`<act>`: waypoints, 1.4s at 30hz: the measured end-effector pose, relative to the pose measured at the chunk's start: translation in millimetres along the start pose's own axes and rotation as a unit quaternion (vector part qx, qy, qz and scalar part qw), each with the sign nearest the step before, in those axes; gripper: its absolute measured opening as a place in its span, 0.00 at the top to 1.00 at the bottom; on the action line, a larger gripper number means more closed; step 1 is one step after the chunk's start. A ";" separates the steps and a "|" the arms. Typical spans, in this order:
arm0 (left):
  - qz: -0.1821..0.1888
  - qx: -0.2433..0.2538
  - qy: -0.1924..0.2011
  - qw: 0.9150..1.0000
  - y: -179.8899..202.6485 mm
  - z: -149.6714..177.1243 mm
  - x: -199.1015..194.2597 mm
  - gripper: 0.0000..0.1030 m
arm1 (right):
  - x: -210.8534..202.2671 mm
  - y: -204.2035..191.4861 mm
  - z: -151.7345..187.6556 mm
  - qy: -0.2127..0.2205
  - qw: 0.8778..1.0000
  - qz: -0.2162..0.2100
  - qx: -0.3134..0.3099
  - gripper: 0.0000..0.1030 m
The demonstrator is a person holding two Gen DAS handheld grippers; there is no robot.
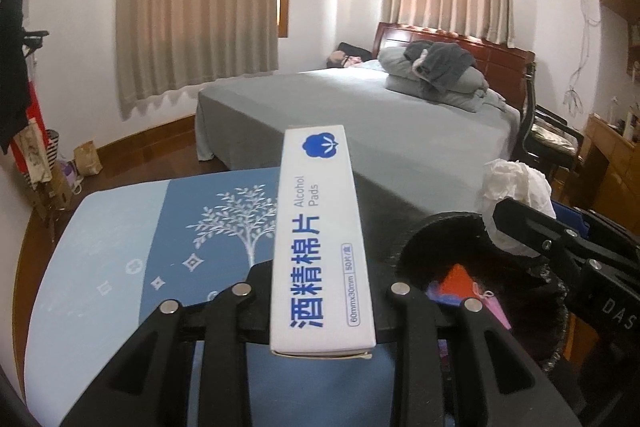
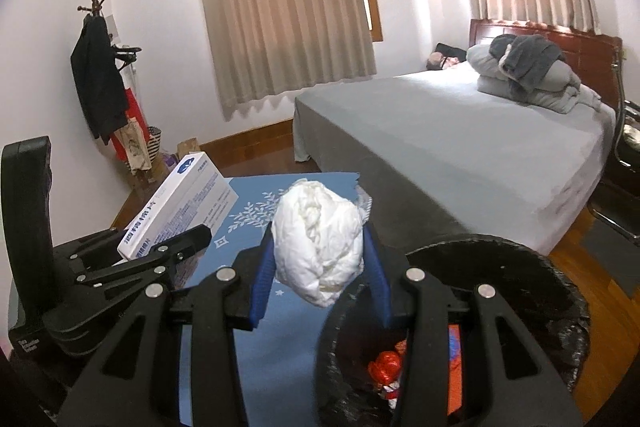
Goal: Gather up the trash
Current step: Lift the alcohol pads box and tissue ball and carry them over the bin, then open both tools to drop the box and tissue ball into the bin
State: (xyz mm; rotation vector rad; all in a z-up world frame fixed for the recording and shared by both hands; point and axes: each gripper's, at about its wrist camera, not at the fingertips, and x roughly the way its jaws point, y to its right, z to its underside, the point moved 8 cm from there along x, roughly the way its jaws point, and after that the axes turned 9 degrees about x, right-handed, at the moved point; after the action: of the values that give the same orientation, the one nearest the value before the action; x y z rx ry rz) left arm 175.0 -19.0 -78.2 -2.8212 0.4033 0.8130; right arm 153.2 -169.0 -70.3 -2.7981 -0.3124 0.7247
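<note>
A: Trash first: where is it?

B: Crumpled tissue wad (image 2: 318, 241) is pinched in the right gripper (image 2: 320, 259); alcohol-pad box (image 1: 320, 247) is clamped in the left gripper (image 1: 320, 311).

A: And the bin (image 2: 560, 291)?

B: At five o'clock of the wad (already lined, wrappers inside). Released now, the wad likely lands on the tabletop (image 2: 248, 339); the long box could tip on the rim.

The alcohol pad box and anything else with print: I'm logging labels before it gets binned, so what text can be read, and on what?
"酒精棉片" on the box, held by the left gripper.
"Alcohol Pads" on the same face.
"60mmx30mm" and "50片/盒" in small frames there.
"DAS" on the right gripper body, cut off.
The box's side panel print in the right wrist view is too small to read.
</note>
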 end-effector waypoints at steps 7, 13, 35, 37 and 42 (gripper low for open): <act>0.024 0.021 0.006 0.999 38.6 -8.9 1.9 0.71 | -21.7 26.7 1.9 0.010 1.000 0.024 0.015 0.61; 0.049 0.038 0.009 0.998 72.0 -15.3 8.1 0.71 | -38.5 53.9 4.5 0.021 0.998 0.050 0.030 0.61; 0.124 0.098 0.000 0.987 184.2 -21.3 45.7 0.71 | -70.6 156.6 25.6 0.025 0.988 0.135 0.074 0.61; 0.128 0.102 -0.004 0.987 189.4 -19.8 50.8 0.71 | -69.5 163.9 28.2 0.023 0.987 0.140 0.078 0.61; 0.138 0.110 -0.013 0.984 205.4 -15.2 65.5 0.70 | -63.9 180.1 32.8 0.017 0.985 0.150 0.082 0.61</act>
State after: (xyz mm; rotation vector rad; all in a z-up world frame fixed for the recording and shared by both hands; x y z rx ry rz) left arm 173.1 -231.0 -120.4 -2.5806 0.8396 0.7962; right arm 108.6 -351.2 -119.4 -2.7224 0.1722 0.7267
